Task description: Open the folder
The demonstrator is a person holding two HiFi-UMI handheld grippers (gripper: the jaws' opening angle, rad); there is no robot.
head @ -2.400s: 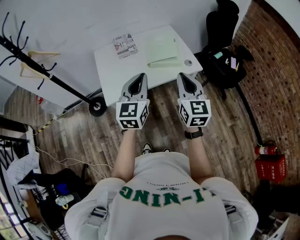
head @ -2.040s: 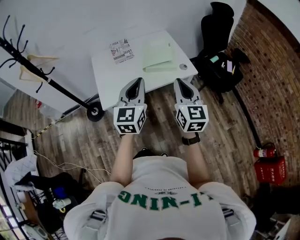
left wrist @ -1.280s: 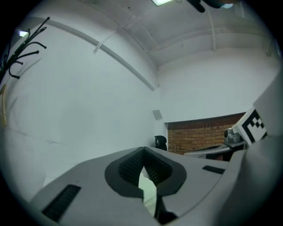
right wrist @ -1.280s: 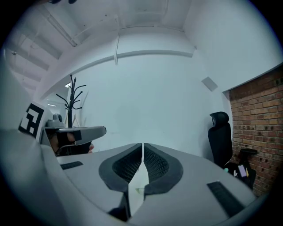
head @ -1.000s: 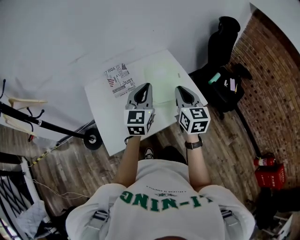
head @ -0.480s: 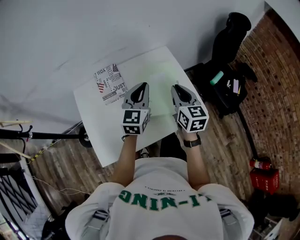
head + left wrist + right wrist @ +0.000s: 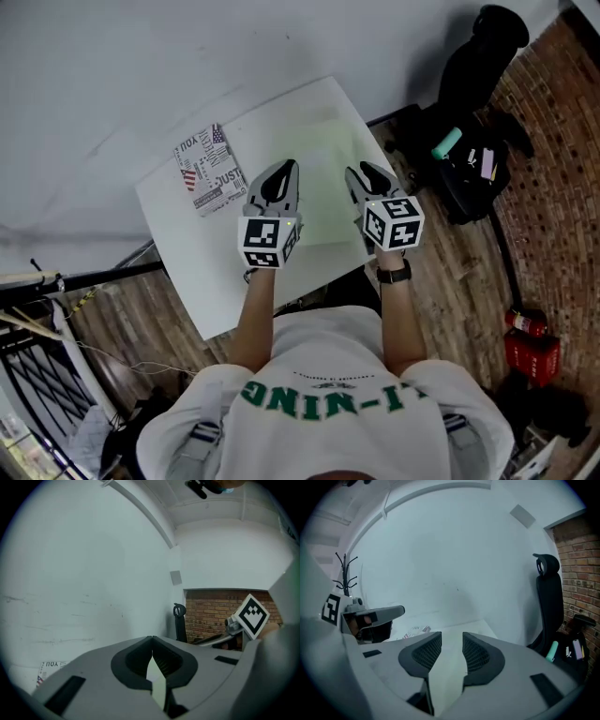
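1. The folder [image 7: 323, 173] lies flat on the white table [image 7: 178, 244], toward the table's right half and reaching close to its near edge.
2. It is a thin, pale green rectangle with straight edges and a smooth, matte face. It looks like plastic or light card, though I cannot tell which.
3. By my reckoning it will be light and bendy. The cover should lift easily but flop, and the whole thing may slide on the smooth tabletop if only one side is pulled.
4. The best hold is probably a free corner or the long open edge of the top cover, pinched shallowly so that only one leaf comes up. The views do not show me which edge is the spine.
5. The left gripper [image 7: 151, 639] hovers over the table's middle, above the folder's left part. Its dark ribbed pads are pressed together at the tips with nothing between them.
6. The right gripper [image 7: 452, 637] hovers nearer the table's right side, above the folder's right part. Its jaws are opening, with a clear gap between the textured pads and nothing in it.
7. A printed booklet [image 7: 208, 169] with red, blue and black lettering lies near the table's far left corner.
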